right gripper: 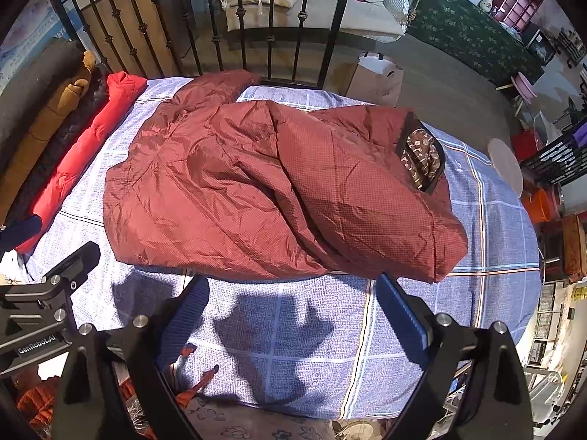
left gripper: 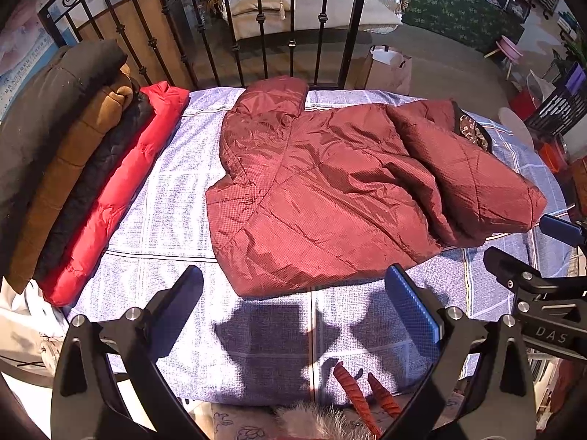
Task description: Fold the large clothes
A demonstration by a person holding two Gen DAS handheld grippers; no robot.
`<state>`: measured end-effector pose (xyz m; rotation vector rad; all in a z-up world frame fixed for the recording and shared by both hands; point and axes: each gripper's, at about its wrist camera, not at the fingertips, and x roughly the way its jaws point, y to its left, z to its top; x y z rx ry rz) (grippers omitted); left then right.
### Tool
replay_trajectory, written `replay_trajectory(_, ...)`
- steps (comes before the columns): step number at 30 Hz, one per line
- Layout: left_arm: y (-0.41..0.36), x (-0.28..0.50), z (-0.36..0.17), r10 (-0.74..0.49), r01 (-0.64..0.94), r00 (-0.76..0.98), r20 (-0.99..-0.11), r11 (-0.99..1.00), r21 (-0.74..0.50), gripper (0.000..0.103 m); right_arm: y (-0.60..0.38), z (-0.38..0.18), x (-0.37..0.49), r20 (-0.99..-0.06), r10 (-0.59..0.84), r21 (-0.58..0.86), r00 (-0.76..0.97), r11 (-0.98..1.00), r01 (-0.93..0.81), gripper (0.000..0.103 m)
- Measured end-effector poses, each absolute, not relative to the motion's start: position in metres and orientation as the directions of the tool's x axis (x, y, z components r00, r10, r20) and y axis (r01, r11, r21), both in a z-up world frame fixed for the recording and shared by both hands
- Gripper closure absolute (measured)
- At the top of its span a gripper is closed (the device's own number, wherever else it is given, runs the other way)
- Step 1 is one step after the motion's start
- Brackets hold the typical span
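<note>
Left wrist view. Dark red hooded jacket (left gripper: 330, 190) lies flat on the blue checked bedsheet (left gripper: 165, 220), hood toward the black iron bed rail (left gripper: 256, 25), one side folded over so a patterned lining (left gripper: 473, 132) shows at the far right edge. Left claw (left gripper: 293, 293) hovers above bare sheet just short of the jacket's near hem, fingers spread wide, nothing between them; its shadow falls on the sheet below. Along the left edge of the bed, a row of folded coats: bright red jacket (left gripper: 121, 190), black quilted coat (left gripper: 91, 190), tan coat (left gripper: 73, 168), dark coat (left gripper: 47, 110). Part of the right claw (left gripper: 543, 256) enters at the right margin, cut off by the frame. At the bottom edge, a fur trim (left gripper: 315, 418) and two red-orange strips, source unclear.

Right wrist view. The same jacket (right gripper: 275, 190) fills more of the frame; the lining (right gripper: 422, 157) is plainer here, brown with pale marks, and black-edged. Right claw (right gripper: 293, 293) is also spread wide and empty, held over the sheet (right gripper: 477, 256) near the jacket's near edge. The coat row is squeezed into the left margin; only the bright red jacket (right gripper: 91, 146) reads clearly. A lettered black bracket of the left claw (right gripper: 47, 293) shows at the left, its fingers mostly out of frame. A paper bag (right gripper: 374, 77) stands on the floor beyond the rail.
</note>
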<state>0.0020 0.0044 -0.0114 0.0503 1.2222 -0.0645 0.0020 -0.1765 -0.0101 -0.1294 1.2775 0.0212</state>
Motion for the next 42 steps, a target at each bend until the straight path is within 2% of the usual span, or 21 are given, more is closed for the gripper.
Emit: replay_trajectory(42, 0.0030, 0.0021, -0.0126, -0.041, 0.079, 0.318, -0.947, 0.997, -0.017, 0.005, -0.1757, -0.0104, 0.0020, -0.956, -0.056, -0.085, 0.287, 0.992, -0.089, 0.012)
